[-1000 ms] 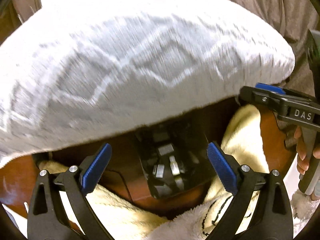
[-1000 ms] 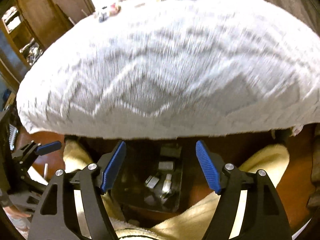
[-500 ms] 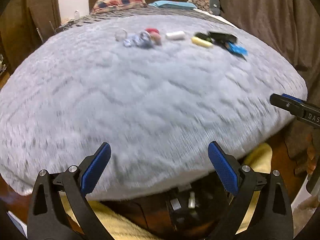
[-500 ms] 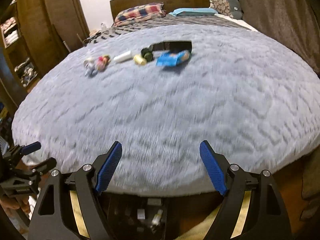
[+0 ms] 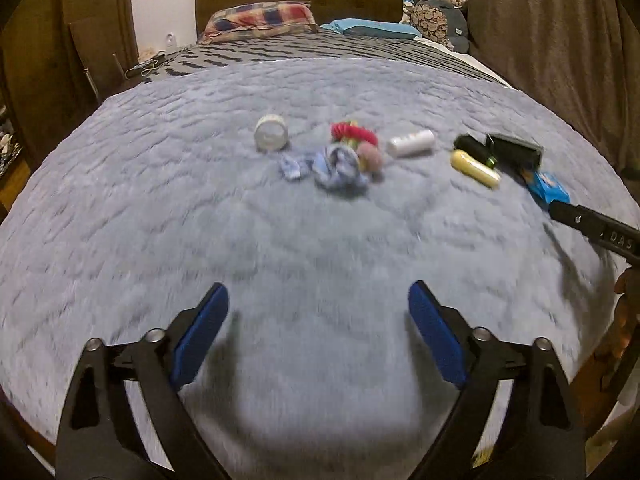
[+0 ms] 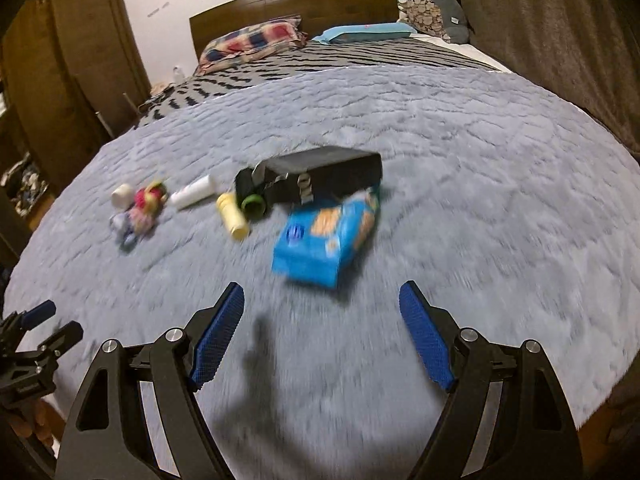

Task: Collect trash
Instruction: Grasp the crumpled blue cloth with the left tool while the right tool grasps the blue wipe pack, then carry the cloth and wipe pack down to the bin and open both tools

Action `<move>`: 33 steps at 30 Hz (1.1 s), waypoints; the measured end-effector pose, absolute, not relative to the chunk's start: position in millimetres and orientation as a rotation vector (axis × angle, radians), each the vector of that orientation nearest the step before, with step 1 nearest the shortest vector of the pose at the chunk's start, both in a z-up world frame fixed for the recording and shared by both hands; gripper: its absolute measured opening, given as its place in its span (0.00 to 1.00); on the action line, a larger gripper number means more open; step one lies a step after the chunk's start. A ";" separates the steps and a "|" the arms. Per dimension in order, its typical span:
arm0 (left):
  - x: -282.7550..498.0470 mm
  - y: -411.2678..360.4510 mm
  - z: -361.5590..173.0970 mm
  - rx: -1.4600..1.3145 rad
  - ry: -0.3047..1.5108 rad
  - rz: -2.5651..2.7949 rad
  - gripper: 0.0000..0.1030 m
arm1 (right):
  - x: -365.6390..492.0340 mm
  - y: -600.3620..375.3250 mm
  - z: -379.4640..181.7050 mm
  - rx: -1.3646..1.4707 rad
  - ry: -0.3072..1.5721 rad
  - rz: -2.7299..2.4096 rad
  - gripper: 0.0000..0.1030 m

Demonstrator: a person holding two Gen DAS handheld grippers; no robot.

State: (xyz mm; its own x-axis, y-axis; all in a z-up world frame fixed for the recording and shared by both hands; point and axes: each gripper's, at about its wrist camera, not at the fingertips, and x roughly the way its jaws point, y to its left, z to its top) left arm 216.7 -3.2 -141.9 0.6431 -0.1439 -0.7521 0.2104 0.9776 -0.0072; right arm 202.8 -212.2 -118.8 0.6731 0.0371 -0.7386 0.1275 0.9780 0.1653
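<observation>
Left wrist view: the left gripper (image 5: 318, 312) hangs over the grey fuzzy blanket (image 5: 160, 208); its fingers have just been closing a little, yet stand released with nothing between them. The trash lies well ahead of them in a row: a white tape roll (image 5: 271, 133), left of it nothing, right of it crumpled blue cloth (image 5: 336, 165), a white bottle (image 5: 411, 143), and a yellow tube (image 5: 475, 168).

Right wrist view: the right gripper (image 6: 321, 312) is released and empty. A blue snack packet (image 6: 326, 238) lies just ahead, touching a black box (image 6: 324, 174) behind it.
</observation>
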 end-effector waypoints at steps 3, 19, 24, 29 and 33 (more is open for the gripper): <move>237.5 -6.8 -140.8 0.086 0.840 -0.201 0.75 | 216.5 -211.1 -122.7 0.198 0.835 -0.073 0.78; 321.1 -27.1 -151.6 0.080 0.873 -0.244 0.48 | 250.9 -211.4 -128.4 0.150 0.828 -0.097 0.55; 320.4 -30.2 -152.0 0.093 0.884 -0.262 0.29 | 244.9 -212.5 -129.0 0.142 0.826 -0.079 0.45; 301.4 -28.4 -144.8 0.100 0.874 -0.272 0.28 | 228.9 -212.5 -125.4 0.148 0.821 -0.057 0.41; 274.9 -25.6 -137.8 0.106 0.862 -0.287 0.28 | 209.8 -204.5 -121.4 0.148 0.823 -0.020 0.40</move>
